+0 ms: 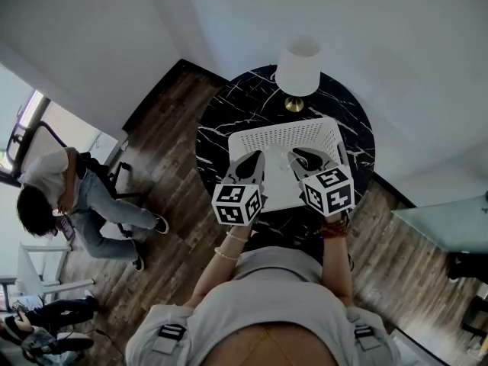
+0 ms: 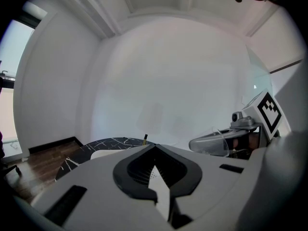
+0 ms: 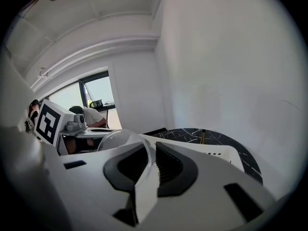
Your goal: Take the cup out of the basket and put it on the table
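The right tongs [image 3: 153, 150] are clamping the clear cup's [image 3: 118, 139] wall, holding it over the basket [image 1: 284, 133], probably for carrying to the bench; the left tongs [image 2: 155, 158] are sitting closed and empty.

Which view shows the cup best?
The right gripper view: the clear cup is close up, its wall pinched in the right gripper. The left gripper view shows it smaller, side-on, at the right. The head view hardly shows it.

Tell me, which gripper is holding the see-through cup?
The right gripper: the clear cup has its wall pinched between its jaws. The left gripper has its jaws meeting at the tips with nothing in them.
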Motion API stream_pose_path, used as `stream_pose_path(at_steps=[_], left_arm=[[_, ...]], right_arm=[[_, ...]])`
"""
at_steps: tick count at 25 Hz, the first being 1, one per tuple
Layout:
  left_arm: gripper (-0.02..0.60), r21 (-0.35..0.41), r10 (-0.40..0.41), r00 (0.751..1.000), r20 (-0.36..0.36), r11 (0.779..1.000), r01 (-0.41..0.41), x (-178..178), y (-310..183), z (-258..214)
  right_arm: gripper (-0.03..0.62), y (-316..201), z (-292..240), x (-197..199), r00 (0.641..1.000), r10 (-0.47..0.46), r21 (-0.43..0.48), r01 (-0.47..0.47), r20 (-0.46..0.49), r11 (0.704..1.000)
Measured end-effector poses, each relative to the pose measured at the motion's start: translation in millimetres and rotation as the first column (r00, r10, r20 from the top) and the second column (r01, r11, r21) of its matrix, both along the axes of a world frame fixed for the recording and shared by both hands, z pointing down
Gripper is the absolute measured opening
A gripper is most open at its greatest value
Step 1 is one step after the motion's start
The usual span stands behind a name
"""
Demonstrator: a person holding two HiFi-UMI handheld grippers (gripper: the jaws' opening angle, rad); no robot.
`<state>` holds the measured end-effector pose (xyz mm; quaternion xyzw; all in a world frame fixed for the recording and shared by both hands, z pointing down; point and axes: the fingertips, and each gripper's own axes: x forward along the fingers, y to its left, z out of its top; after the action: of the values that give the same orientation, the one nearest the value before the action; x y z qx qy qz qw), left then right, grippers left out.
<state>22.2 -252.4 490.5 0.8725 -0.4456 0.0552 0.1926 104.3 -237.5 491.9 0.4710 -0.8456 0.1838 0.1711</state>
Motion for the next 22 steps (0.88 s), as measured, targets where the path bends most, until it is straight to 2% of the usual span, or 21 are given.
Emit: stream_pose_path(at_steps=[22], left_arm=[[0.006, 0.007, 0.033, 0.999, 0.0, 0.999, -0.033, 6, 6, -5]], right_arm=[[0.051, 3, -50, 10, 0.996, 0.058, 0.143, -0.067, 0.061, 0.988]])
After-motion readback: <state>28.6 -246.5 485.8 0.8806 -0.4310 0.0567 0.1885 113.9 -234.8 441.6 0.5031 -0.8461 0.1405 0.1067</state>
